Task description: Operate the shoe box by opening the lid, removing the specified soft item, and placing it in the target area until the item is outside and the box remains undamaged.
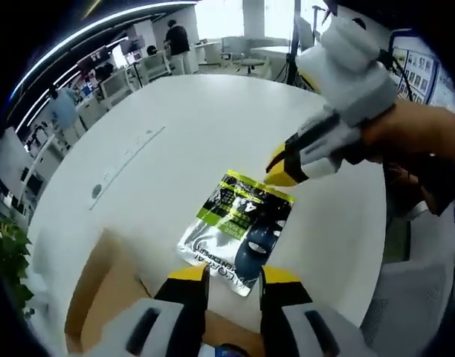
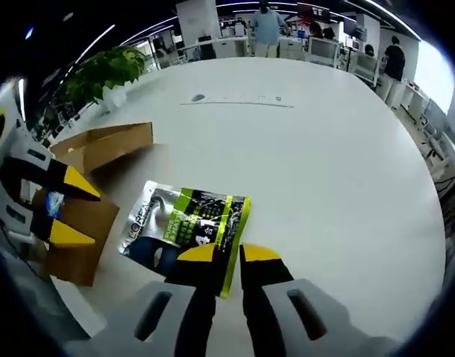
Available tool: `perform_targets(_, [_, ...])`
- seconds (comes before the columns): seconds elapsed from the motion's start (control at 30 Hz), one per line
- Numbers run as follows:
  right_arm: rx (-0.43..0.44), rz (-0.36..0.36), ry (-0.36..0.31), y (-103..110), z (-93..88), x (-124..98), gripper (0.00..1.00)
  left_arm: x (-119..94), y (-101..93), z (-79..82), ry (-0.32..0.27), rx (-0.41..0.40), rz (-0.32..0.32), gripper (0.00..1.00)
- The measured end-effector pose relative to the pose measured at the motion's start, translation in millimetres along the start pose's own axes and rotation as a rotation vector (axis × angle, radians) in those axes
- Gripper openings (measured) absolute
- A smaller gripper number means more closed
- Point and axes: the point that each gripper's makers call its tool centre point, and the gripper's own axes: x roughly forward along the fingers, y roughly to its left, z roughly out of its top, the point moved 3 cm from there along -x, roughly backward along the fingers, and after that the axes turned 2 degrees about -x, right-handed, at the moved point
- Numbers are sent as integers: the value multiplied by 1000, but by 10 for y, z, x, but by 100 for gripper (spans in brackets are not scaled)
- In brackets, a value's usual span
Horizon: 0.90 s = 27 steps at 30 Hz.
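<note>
Silver and green, the packet (image 1: 238,231) lies flat on the white table (image 1: 175,141), outside the box (image 2: 90,186). The left gripper (image 1: 233,275) sits at the packet's near edge, jaws slightly apart, not clamped on it. The right gripper (image 2: 227,254) comes in from the opposite end, a hand (image 1: 406,134) angling it down, its yellow tips narrowly parted at the green edge; I can't tell whether they pinch it.
</note>
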Motion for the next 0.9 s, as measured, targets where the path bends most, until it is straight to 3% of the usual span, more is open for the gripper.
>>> perform_targets(0.4, [-40, 33, -69, 264, 174, -398, 16, -352, 2, -33, -126, -173, -76, 33])
perform_targets(0.9, [-100, 117, -116, 750, 309, -658, 23, -838, 265, -342, -223, -261, -22, 41])
